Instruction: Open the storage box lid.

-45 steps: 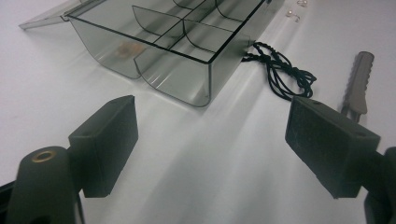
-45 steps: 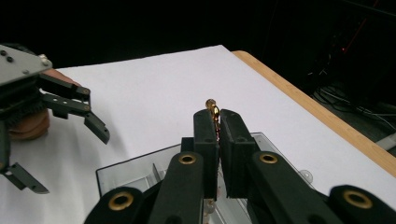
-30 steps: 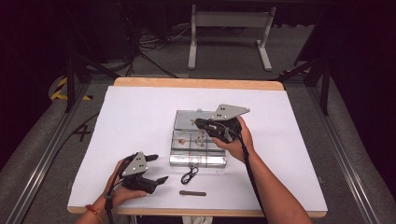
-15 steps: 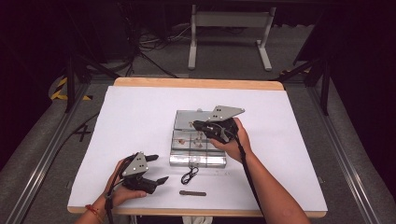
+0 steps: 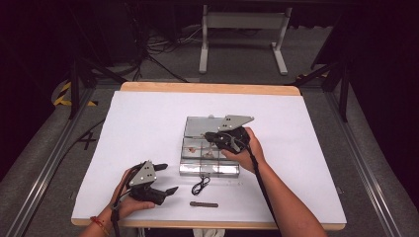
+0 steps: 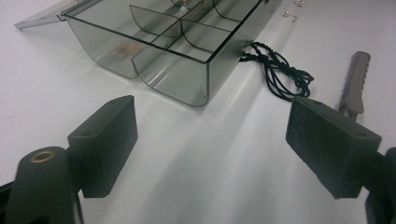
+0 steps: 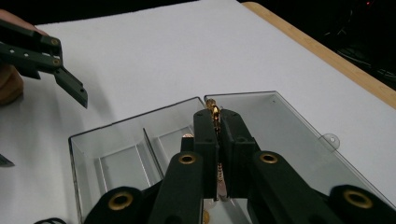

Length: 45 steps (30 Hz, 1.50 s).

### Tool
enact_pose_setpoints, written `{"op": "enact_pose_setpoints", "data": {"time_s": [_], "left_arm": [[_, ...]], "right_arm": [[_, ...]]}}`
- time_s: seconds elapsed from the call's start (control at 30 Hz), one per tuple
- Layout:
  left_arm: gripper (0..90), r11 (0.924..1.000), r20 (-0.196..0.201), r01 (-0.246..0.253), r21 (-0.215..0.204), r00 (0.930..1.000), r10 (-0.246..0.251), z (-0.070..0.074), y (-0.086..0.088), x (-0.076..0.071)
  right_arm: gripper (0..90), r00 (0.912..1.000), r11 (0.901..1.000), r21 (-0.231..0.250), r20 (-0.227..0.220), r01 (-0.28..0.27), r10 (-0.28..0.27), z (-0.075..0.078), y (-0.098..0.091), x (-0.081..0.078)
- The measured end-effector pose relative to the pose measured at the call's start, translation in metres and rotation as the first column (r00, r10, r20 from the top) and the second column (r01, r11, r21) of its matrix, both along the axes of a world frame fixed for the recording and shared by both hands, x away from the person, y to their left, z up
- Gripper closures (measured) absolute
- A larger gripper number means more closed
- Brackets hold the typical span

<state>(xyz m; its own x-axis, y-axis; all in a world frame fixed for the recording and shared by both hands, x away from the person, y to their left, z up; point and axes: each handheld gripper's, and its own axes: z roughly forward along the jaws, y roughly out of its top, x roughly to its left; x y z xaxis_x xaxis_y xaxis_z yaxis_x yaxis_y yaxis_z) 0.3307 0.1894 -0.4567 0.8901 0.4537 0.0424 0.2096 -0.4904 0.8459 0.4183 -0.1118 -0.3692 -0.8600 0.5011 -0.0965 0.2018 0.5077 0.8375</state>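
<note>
The right gripper (image 7: 217, 126) is positioned over the clear compartment box (image 5: 197, 148) at the middle of the white-covered table (image 5: 148, 123). Its jaws are closed on a thin gold chain (image 7: 215, 112), which protrudes above the jaw tips and hangs down between the pads. In the high view, the right gripper (image 5: 210, 137) sits above the box's divided tray, with the open lid lying flat on the far side. Small items lie in the compartments; they appear to be jewellery pieces, though they are too small to identify.

The left gripper (image 5: 170, 178) is held low over the table near its front edge, well apart from the box. Its jaws stand wide open with nothing between them.

A black cord (image 6: 280, 74) lies coiled just beside the near corner of the box. A hair clip (image 6: 355, 81) lies beyond the cord, close to the front edge.
</note>
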Motion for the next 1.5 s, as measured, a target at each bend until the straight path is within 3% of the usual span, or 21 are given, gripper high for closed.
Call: {"op": "enact_pose_setpoints", "data": {"time_s": [0.23, 0.37, 0.8, 1.13, 1.5], "left_arm": [[17.3, 1.0000, 0.001, -0.001, -0.001, 1.0000, 0.001, 0.000, -0.001, 0.000], [17.3, 1.0000, 0.004, -0.001, 0.000, 1.0000, 0.001, 0.000, -0.001, 0.000], [17.2, 1.0000, 0.002, 0.001, 0.001, 1.0000, -0.001, 0.000, -0.001, 0.000], [17.2, 1.0000, 0.000, 0.002, 0.006, 1.0000, -0.002, 0.000, -0.001, 0.000], [17.1, 0.9999, 0.001, 0.002, 0.011, 1.0000, -0.002, 0.000, -0.001, 0.000]], "right_arm": [[85.5, 0.9997, 0.9993, -0.037, -0.025, -0.005, 0.004, -0.011, -0.001, 0.002], [85.5, 0.9993, 0.9965, -0.083, -0.037, -0.007, 0.004, -0.020, 0.002, 0.004], [85.2, 0.9947, 0.9909, -0.132, -0.102, -0.025, 0.011, -0.038, 0.004, 0.007], [83.3, 0.9902, 0.9868, -0.159, -0.139, -0.027, 0.005, -0.049, 0.002, 0.009], [76.0, 0.9882, 0.9877, -0.153, -0.153, -0.035, 0.012, -0.050, 0.000, 0.007]]}}
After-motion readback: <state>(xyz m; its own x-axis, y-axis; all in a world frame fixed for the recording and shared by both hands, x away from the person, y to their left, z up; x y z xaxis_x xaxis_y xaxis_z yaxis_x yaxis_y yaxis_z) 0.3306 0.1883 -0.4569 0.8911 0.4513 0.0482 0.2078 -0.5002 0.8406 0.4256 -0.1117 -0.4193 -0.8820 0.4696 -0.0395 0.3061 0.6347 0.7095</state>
